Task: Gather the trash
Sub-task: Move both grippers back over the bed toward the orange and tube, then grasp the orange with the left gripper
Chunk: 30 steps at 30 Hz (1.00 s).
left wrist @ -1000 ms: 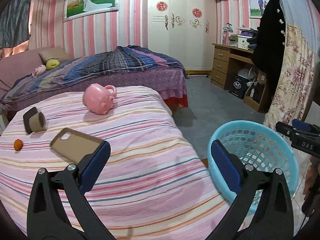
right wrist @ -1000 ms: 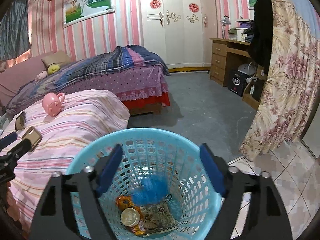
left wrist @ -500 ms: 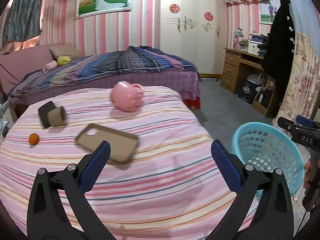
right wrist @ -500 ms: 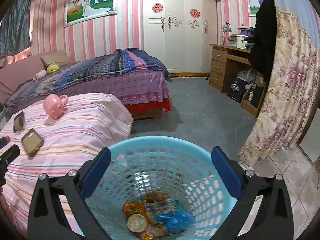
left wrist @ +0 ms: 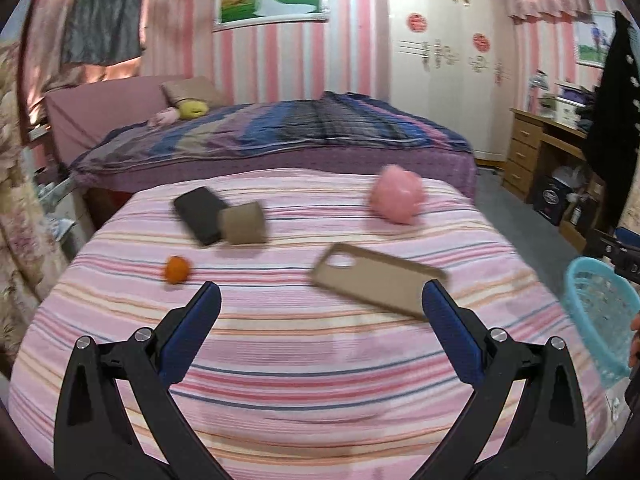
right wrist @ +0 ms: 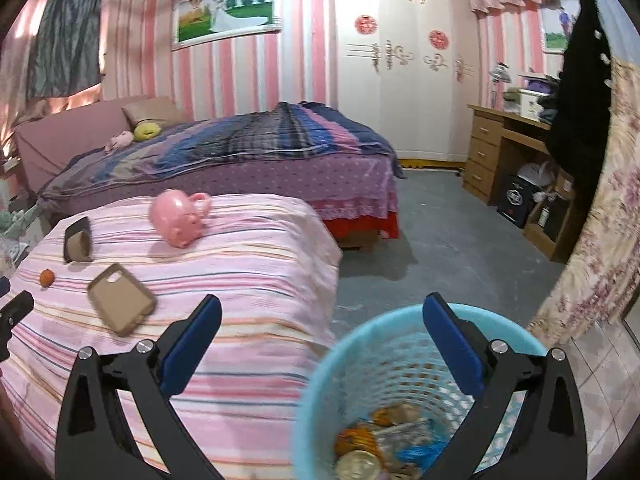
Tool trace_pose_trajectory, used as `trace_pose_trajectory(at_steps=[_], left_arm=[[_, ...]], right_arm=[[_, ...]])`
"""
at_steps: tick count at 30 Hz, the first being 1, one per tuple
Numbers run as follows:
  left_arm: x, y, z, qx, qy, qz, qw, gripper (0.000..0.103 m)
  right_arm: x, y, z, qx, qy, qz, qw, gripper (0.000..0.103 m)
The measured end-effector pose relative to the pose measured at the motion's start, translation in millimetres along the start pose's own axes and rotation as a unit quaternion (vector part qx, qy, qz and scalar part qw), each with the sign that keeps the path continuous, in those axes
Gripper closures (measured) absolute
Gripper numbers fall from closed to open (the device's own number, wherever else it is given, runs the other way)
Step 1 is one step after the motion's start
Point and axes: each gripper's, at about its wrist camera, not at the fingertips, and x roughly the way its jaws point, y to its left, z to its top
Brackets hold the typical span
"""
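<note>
In the blue basket [right wrist: 384, 344], blurred trash lies half-hidden.

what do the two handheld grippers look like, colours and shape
Both match: the left gripper and the right gripper each have two black plastic arms that splay into a V, silver round screws near the joints, and flat blue pads lining the inner faces of the fingers. No cables or sleeves are visible.

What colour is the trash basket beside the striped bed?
Light blue, a lattice-walled plastic basket; it shows best in the right wrist view, with trash in the bottom.
</note>
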Motion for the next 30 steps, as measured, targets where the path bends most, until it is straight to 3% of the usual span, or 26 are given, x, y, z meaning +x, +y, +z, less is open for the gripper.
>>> trace_pose_trajectory(at_steps=[11, 22, 30], left_arm=[[26, 96, -6, -0.035, 0.027, 0.073, 0.9964, 0.006], [89, 155, 5, -0.061, 0.081, 0.095, 0.9903, 0.007], [130, 156, 7, -0.052, 0.124, 0.068, 0.9885, 0.028]], right_arm=[[30, 92, 9, -0.046, 0.019, 0.043, 0.998, 0.005], [65, 144, 10, -0.049, 0.067, 0.071, 0.994, 0.005], [81, 178, 1, -0.056, 0.08, 0.087, 0.991, 0.005]])
